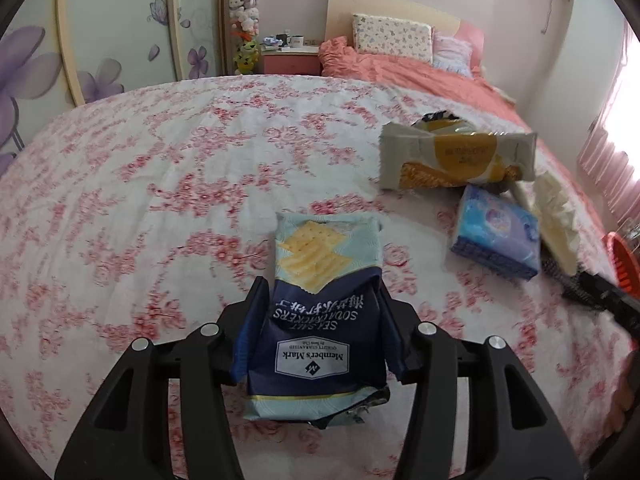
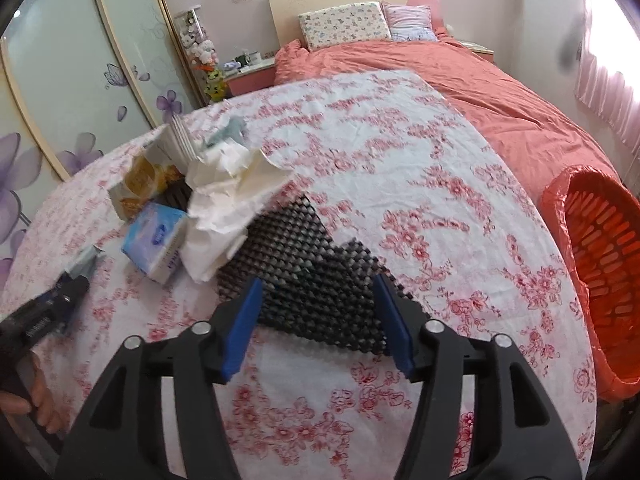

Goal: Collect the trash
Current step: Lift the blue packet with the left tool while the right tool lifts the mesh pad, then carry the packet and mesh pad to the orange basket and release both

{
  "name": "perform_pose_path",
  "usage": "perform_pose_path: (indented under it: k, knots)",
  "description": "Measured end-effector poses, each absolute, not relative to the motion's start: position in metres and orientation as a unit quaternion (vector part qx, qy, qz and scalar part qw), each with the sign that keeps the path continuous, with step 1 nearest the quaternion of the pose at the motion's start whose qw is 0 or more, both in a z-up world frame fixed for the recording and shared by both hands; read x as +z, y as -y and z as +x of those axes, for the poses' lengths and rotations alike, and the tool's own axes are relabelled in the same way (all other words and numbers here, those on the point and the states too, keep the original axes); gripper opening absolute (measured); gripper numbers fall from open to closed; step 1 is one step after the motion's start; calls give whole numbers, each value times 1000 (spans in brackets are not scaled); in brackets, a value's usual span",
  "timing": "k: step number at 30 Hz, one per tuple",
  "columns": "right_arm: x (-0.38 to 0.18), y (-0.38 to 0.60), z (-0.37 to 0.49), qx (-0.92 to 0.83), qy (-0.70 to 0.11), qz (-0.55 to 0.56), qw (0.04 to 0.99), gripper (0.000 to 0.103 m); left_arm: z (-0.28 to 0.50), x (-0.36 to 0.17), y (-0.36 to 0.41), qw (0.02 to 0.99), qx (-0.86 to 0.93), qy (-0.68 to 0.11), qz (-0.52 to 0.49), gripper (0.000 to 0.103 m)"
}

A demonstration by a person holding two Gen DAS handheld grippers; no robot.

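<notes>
My left gripper (image 1: 320,292) is shut on a blue soda cracker wrapper (image 1: 320,312) and holds it above the floral table. It also shows at the left of the right wrist view (image 2: 76,280). My right gripper (image 2: 316,292) is open, with a black mesh mat (image 2: 304,272) lying between its fingers. Crumpled white paper (image 2: 228,200) lies on the mat's far end. A yellow and white snack wrapper (image 1: 452,156) and a blue tissue pack (image 1: 496,236) lie beside it. An orange bin (image 2: 600,248) lined with an orange bag stands off the table's right edge.
The table has a white cloth with red flowers (image 1: 160,200). Behind it is a bed with a coral cover (image 2: 460,80), a nightstand (image 1: 290,60) and a wardrobe (image 1: 100,40) at the left. A pink curtain (image 2: 608,92) hangs at the right.
</notes>
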State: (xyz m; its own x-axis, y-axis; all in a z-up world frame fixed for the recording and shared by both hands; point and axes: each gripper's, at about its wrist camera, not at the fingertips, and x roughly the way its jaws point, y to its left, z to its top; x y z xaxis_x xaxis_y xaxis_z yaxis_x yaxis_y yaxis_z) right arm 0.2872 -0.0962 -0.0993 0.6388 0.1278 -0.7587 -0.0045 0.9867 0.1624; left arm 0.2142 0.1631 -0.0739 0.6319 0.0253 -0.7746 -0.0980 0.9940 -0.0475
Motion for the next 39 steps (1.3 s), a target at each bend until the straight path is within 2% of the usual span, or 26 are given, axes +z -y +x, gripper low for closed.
perform_pose_path:
  k: [1, 2, 7, 11, 14, 16, 22, 28, 37, 39]
  knots:
    - [-97, 95, 287, 36, -420, 68, 904, 67, 214, -74, -164, 901, 37, -429, -42, 64]
    - [-96, 92, 287, 36, -418, 57, 906, 68, 213, -75, -165, 901, 37, -430, -44, 66]
    - [-103, 73, 290, 39, -432, 7, 901, 76, 210, -75, -168, 902, 38, -428, -48, 66]
    - [-110, 65, 290, 33, -441, -17, 897, 78, 209, -75, -169, 901, 36, -428, -51, 66]
    - [-109, 69, 290, 32, -439, -7, 898, 70, 208, -75, -169, 902, 36, -428, -48, 62]
    - [-107, 75, 290, 23, -434, -4, 901, 51, 208, -74, -169, 902, 34, -428, -47, 57]
    - [-106, 90, 290, 15, -430, 12, 902, 13, 209, -73, -170, 902, 28, -426, -59, 43]
    - [-93, 105, 284, 16, -410, 42, 911, 12, 208, -65, -167, 909, 17, -413, -59, 38]
    - [-78, 114, 274, 17, -393, 53, 918, 12, 213, -73, -163, 903, 24, -424, -56, 41]
    - [-76, 115, 272, 18, -391, 54, 919, 12, 213, -73, -164, 903, 25, -425, -59, 38]
